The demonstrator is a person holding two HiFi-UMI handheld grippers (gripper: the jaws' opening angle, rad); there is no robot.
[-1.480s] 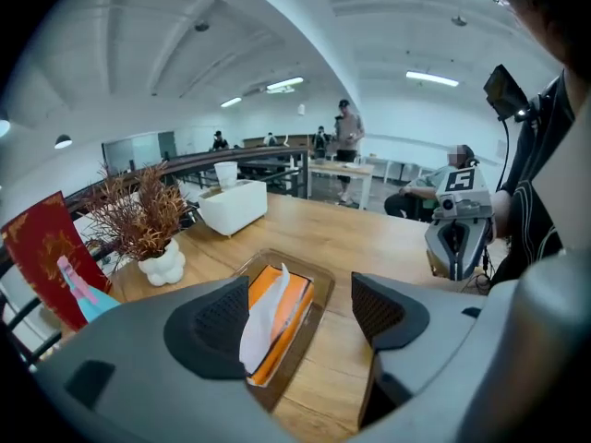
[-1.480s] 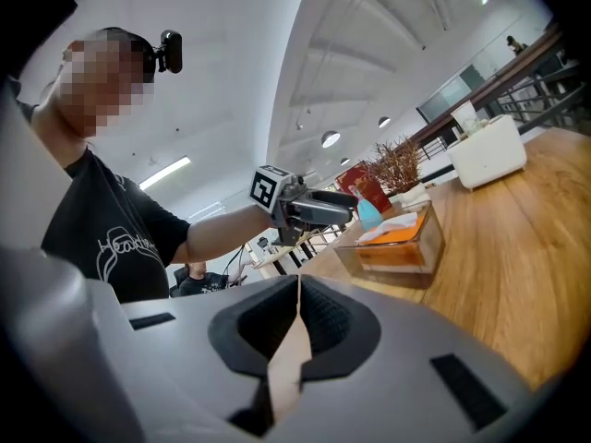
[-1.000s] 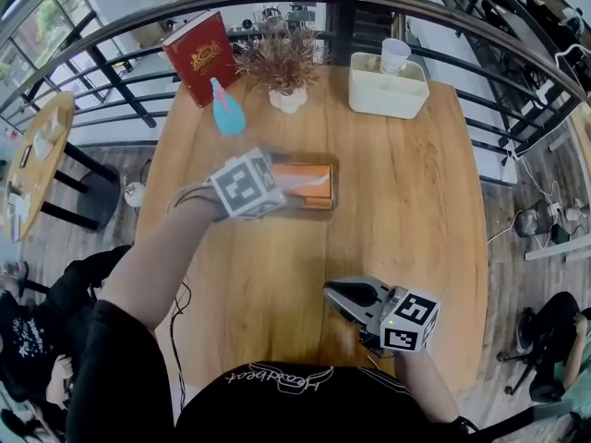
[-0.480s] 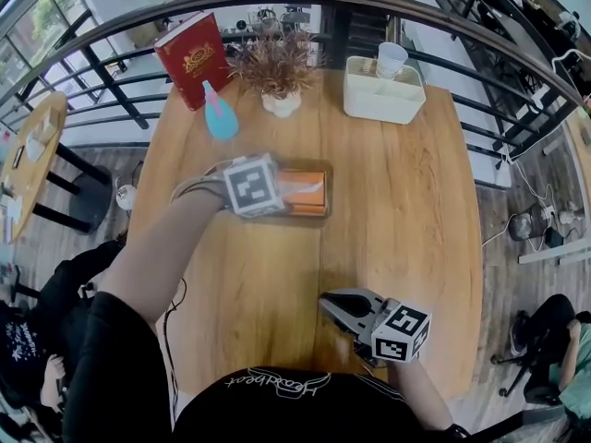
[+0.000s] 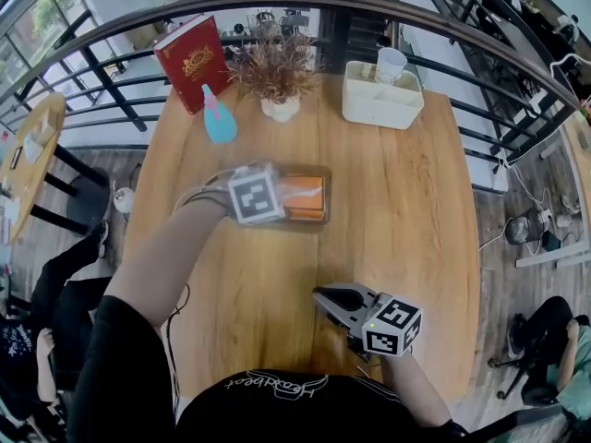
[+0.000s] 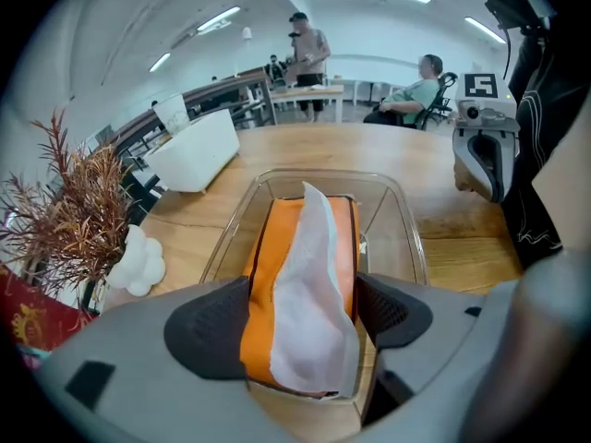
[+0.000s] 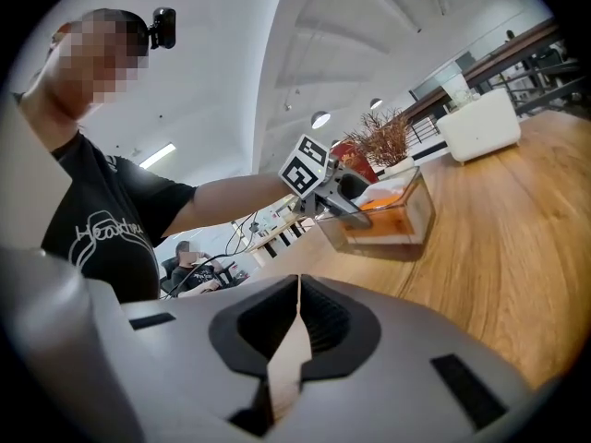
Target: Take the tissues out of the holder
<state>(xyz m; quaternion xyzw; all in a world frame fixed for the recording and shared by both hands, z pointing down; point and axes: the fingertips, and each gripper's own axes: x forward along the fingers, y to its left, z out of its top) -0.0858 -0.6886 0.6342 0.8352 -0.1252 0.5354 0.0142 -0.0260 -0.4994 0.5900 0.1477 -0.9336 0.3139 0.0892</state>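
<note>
Lying lengthways in the clear plastic holder (image 6: 399,212) mid wooden table (image 5: 406,210), the orange tissue pack (image 6: 259,289) runs left-right, with a white tissue (image 6: 312,317) poking up. The left gripper (image 6: 300,310) pinches its long sides, and the right gripper (image 7: 297,327) has its jaws together.

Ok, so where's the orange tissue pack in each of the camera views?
Head view: the orange tissue pack is mid-picture, just right of the left marker cube.
Left gripper view: lower centre, filling the gap between the jaws.
Right gripper view: upper right of centre, inside the clear holder.
Shared landmark: the white box.
</note>
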